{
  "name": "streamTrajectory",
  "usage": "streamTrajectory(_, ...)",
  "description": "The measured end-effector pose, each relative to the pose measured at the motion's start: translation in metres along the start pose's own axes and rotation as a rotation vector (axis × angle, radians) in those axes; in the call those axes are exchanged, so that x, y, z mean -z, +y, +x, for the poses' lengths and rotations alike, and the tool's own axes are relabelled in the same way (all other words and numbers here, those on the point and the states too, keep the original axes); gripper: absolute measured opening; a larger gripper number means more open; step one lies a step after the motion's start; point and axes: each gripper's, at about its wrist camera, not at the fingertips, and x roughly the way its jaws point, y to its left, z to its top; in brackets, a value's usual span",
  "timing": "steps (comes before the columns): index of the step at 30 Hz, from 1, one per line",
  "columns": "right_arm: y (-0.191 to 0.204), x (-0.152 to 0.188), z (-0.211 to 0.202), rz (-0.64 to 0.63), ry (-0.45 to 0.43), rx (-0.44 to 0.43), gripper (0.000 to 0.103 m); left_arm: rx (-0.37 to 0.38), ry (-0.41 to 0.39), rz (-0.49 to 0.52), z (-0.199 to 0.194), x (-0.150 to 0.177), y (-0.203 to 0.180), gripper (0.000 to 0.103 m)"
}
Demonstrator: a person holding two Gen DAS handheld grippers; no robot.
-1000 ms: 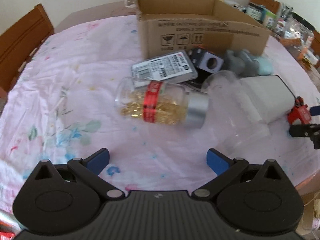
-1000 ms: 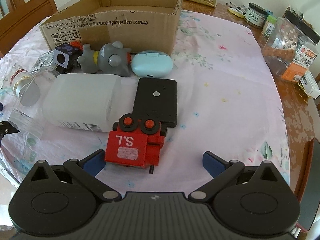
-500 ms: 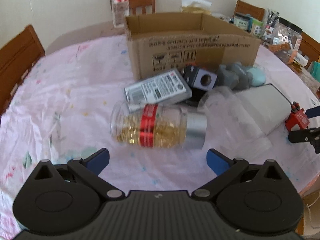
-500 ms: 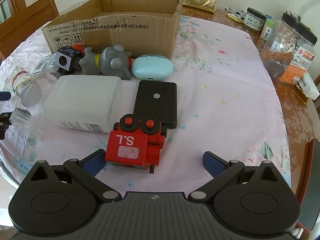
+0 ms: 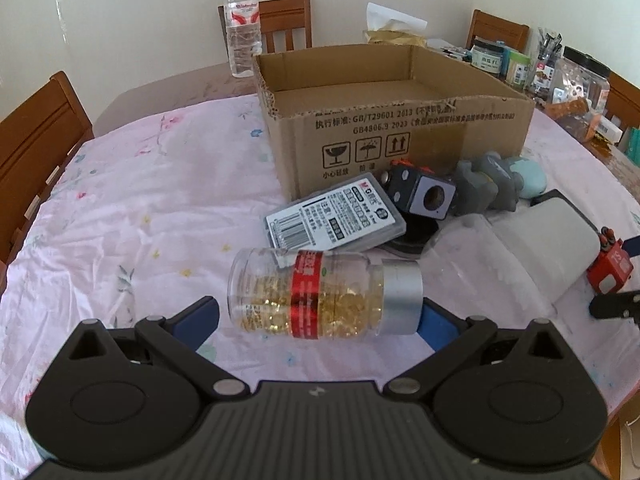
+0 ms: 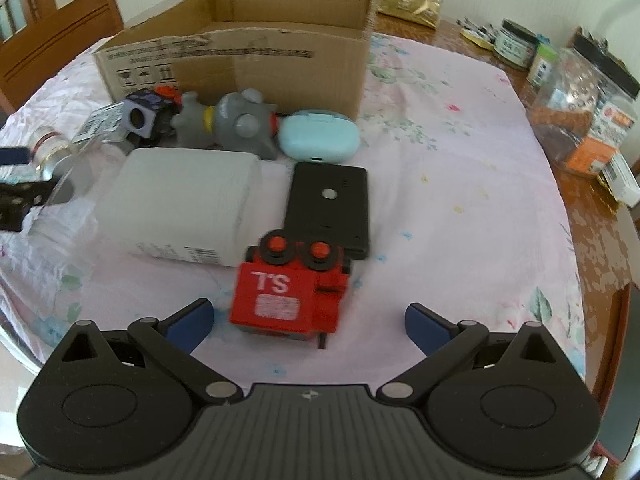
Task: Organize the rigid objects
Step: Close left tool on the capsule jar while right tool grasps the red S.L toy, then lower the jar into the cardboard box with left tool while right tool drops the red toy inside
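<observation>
Nothing is seen packed in the cardboard box yet: the left tool is spread apart around the lying jar, the right tool is likewise spread before the red toy on the surface.

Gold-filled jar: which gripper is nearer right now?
Left. The left gripper straddles the jar, fingers open at its ends; the right gripper sits off by the red toy.

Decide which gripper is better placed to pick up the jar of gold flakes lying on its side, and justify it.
Left. The left gripper has its open jaws on either side of the jar. The right gripper, also open, faces the red toy.
</observation>
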Motion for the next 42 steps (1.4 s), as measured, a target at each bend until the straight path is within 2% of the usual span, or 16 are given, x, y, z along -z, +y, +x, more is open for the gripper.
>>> streamTrajectory(4, 0.006, -0.003, -0.004, -0.009, -0.015, -0.016, 0.085, 0.008, -0.007, 0.001, 0.001, -0.003, -0.001, 0.098)
streamTrajectory(6, 0.009, -0.004, -0.004, -0.019, -0.024, -0.015, 0.080, 0.023, -0.006, 0.002, 0.001, -0.005, 0.000, 0.094)
streamTrajectory(13, 0.009, -0.006, -0.008, -0.015, -0.040, 0.001, 0.059, 0.038, 0.006, -0.013, 0.000, -0.006, 0.003, 0.094)
streamTrajectory(27, 0.001, -0.012, -0.018, -0.064, -0.024, -0.005, 0.056, 0.064, 0.089, -0.001, -0.010, -0.019, 0.007, 0.093)
streamTrajectory(35, -0.009, -0.018, -0.029, -0.098, -0.032, 0.001, 0.056, 0.069, 0.096, 0.024, -0.017, -0.031, 0.007, 0.093)
streamTrajectory(42, -0.011, -0.037, -0.046, -0.122, -0.059, -0.028, 0.056, 0.099, 0.080, 0.028, -0.033, -0.062, 0.008, 0.093)
